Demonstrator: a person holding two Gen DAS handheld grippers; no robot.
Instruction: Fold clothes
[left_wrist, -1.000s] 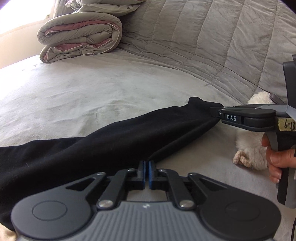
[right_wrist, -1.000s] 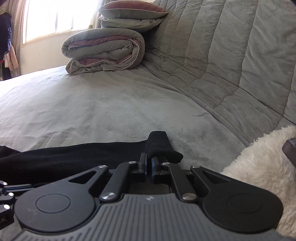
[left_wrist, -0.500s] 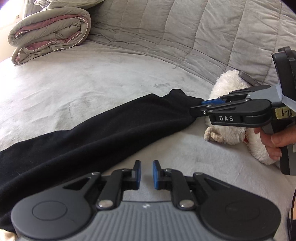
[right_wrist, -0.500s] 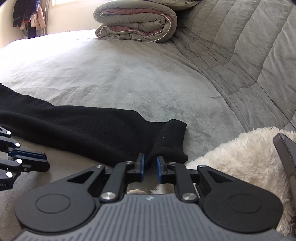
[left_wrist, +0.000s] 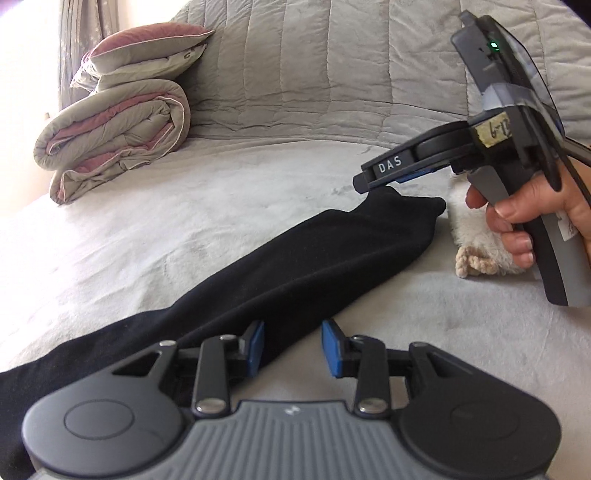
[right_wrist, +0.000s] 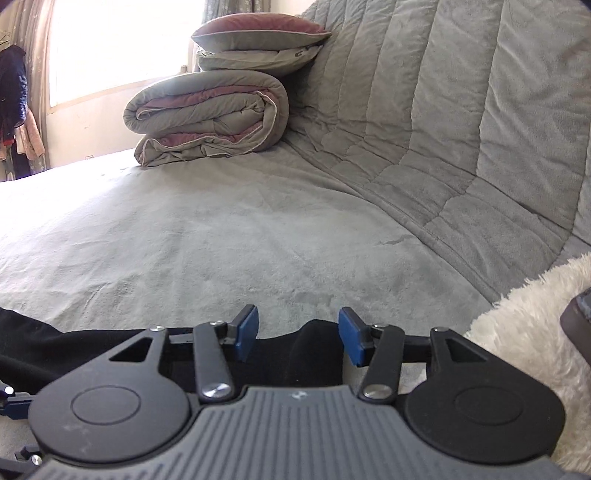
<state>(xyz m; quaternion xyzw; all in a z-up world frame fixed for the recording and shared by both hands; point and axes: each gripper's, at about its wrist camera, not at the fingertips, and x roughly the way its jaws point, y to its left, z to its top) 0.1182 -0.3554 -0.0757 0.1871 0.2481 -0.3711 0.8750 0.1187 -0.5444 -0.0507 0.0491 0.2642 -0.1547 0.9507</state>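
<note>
The black garment (left_wrist: 280, 273) is laid flat on the bed (left_wrist: 184, 206), long axis running diagonally (far end rightward). Left gripper (left_wrist: 292, 347) and right gripper (right_wrist: 298, 334) are spread above it, gripping nothing.

Matt black cloth garment (left_wrist: 295, 273), plush grey bedspread (right_wrist: 221, 229)

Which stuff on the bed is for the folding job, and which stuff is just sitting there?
For the folding:
- black garment, lying long and flat on the bed
- left gripper, open
- right gripper, open

Just lying about:
- rolled quilt
- two pillows stacked on it
- fluffy white toy beside the garment's end
</note>
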